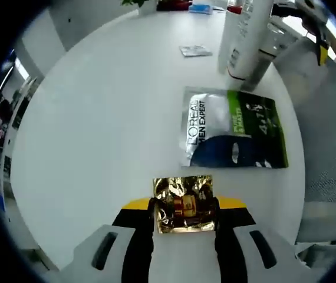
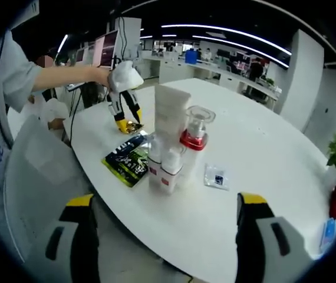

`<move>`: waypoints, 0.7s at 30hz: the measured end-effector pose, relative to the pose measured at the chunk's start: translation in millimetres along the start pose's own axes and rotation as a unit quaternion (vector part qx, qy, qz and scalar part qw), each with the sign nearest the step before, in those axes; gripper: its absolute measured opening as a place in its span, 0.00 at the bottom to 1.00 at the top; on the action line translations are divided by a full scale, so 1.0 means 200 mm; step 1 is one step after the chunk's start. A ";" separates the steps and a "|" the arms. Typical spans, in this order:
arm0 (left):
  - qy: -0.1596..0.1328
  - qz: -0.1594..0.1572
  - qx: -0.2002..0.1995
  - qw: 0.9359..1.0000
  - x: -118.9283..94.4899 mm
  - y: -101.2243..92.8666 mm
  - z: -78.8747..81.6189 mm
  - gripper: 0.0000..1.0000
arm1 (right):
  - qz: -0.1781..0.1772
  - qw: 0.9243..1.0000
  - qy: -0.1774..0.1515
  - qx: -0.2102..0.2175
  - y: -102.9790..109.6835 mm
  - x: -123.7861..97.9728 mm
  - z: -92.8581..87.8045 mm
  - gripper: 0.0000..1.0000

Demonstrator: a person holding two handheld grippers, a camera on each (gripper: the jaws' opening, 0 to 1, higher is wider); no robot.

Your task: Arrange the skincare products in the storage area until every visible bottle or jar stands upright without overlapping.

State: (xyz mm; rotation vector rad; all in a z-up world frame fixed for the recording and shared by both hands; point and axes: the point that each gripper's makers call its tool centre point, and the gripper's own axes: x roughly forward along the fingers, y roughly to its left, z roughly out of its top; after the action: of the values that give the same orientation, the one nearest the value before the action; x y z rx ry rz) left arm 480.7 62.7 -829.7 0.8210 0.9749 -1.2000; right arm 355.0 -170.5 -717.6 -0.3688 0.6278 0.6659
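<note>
The left gripper point(image 1: 184, 213) is clamped on a gold foil sachet point(image 1: 184, 203), the crinkled packet pinched between its black jaws just above the white table point(image 1: 97, 130). Ahead of it and a little to the right, a face-mask pack point(image 1: 233, 128) in silver, green and dark blue lies flat on the table. Beyond the pack stands a cluster of white bottles point(image 1: 244, 38), upright and close together. To their left a small clear sachet point(image 1: 195, 50) lies flat.

The right gripper point(image 2: 163, 236) hangs with its jaws spread wide and nothing between them, off the near edge of the table point(image 2: 262, 153). Ahead of it the bottles point(image 2: 171, 147) stand grouped, one with a red collar and clear cap. The small sachet point(image 2: 217, 177) lies just right of them, the mask pack point(image 2: 128, 159) just left. Farther left, the left gripper point(image 2: 125, 115) points down at the table with the gold sachet point(image 2: 134, 125) at its tips.
</note>
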 end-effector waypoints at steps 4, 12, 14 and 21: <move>0.001 -0.010 0.005 1.000 0.00 -0.04 0.00 0.37 | 0.002 1.000 0.001 -0.001 0.01 0.00 0.00 0.99; 0.005 -0.023 0.013 1.000 0.00 -0.08 -0.01 0.37 | 0.005 1.000 0.004 -0.005 0.03 0.00 -0.01 0.99; 0.006 -0.024 0.018 1.000 0.00 -0.09 -0.01 0.37 | 0.006 1.000 0.004 -0.006 0.03 0.00 -0.01 0.99; 0.011 -0.023 0.040 0.999 0.01 -0.10 -0.01 0.37 | 0.009 1.000 0.005 -0.008 0.05 -0.01 -0.01 0.99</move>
State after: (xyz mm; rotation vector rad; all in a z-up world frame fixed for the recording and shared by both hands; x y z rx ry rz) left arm 461.0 60.2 -832.0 0.8790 0.9733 -1.2788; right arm 347.2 -165.1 -719.3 -0.3825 0.6359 0.6868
